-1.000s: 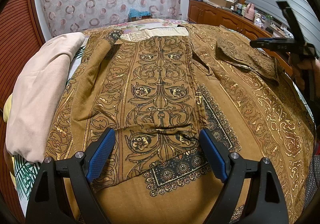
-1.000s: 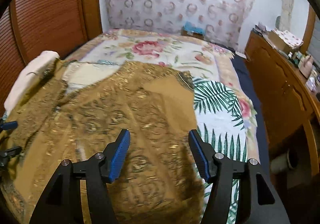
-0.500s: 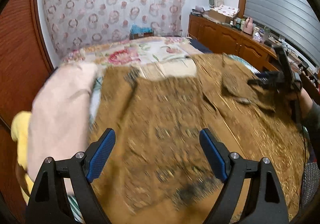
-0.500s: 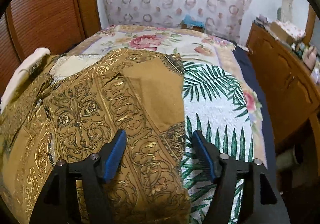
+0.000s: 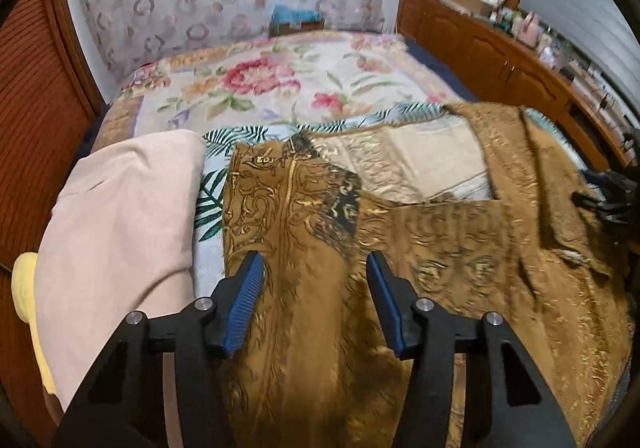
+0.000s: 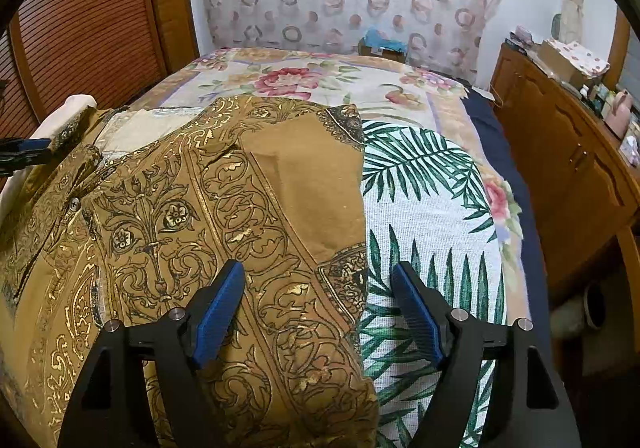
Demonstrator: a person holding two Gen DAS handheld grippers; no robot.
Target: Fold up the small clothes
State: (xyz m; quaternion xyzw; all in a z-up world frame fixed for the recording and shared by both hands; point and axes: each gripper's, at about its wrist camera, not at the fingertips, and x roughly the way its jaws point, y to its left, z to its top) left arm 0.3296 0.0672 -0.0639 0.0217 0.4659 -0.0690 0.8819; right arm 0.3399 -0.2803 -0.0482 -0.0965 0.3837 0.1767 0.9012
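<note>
A brown, gold-printed garment (image 6: 224, 216) lies spread across a bed (image 5: 280, 80), over a palm-leaf sheet (image 6: 432, 208) and next to a pink folded cloth (image 5: 116, 232) at the left edge. The left gripper (image 5: 314, 304) hovers over the garment's left portion with its blue pads apart and nothing between them; the right gripper (image 6: 318, 312) is likewise spread, straddling the garment's right-hand edge where brown cloth meets the sheet. The fabric looks thin, soft and light, draping into shallow creases and already doubled over itself in places, so it will likely sag and slide once lifted rather than hold any shape. The metallic print may make the surface slightly stiffer and slicker than plain cotton, though that is a guess. The sensible holds appear to be the hemmed edges and corners: the dark-bordered corner (image 6: 344, 124) far ahead of the right gripper, and the side edge (image 5: 230, 216) facing the pink cloth for the left, each pinched through all layers so none slips free.
</note>
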